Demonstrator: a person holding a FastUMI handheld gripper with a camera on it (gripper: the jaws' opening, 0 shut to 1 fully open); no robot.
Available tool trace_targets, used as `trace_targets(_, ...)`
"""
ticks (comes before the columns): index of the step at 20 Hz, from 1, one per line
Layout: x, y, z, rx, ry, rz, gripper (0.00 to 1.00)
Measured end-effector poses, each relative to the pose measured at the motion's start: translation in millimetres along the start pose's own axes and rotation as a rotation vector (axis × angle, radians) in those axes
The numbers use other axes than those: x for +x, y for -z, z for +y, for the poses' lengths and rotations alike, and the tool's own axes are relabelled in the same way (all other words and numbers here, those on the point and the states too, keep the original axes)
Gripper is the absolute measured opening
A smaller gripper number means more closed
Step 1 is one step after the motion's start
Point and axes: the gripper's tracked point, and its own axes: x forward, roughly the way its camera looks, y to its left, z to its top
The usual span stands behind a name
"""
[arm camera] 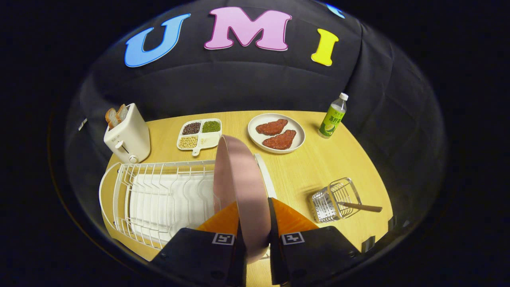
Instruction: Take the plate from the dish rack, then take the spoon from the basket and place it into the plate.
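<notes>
The gripper points forward and slightly down over the wooden table, its two fingers closed to a narrow gap with a pink plate clamped between them. One finger presses on the plate's left face and the other on its right, gripping near the lower rim. The plate stands on edge, almost upright, leaning a little toward 11 o'clock; its long axis runs away from the fingers toward 12 o'clock, and its back faces 3 o'clock.

The white wire dish rack lies at 10 o'clock from the fingers, its right end just beside the plate. At 2 o'clock, well apart from the plate, a small wire basket lies on the table with the spoon in it, the handle poking out toward 3 o'clock.

Beyond the rack, a toaster with bread stands at 10 o'clock, a divided tray of beans at 12, a white dish holding two meat slices at 1, and a green bottle farther toward 2.
</notes>
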Motion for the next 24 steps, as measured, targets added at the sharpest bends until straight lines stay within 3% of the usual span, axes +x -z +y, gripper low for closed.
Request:
trace_targets(4, -14.8, -25.6, -5.6, -0.081, 0.046, -0.059, 0.28)
trace_targets(10, -47.7, -26.9, -31.6, 0.118, -0.07, -0.036, 0.28)
trace_targets(18, -110.1, 49.3, -58.3, 0.254, -0.274, 0.062, 0.28)
trace_targets(24, -144.5, 141.8, -49.6, 0.347, -0.387, 0.265, 0.28)
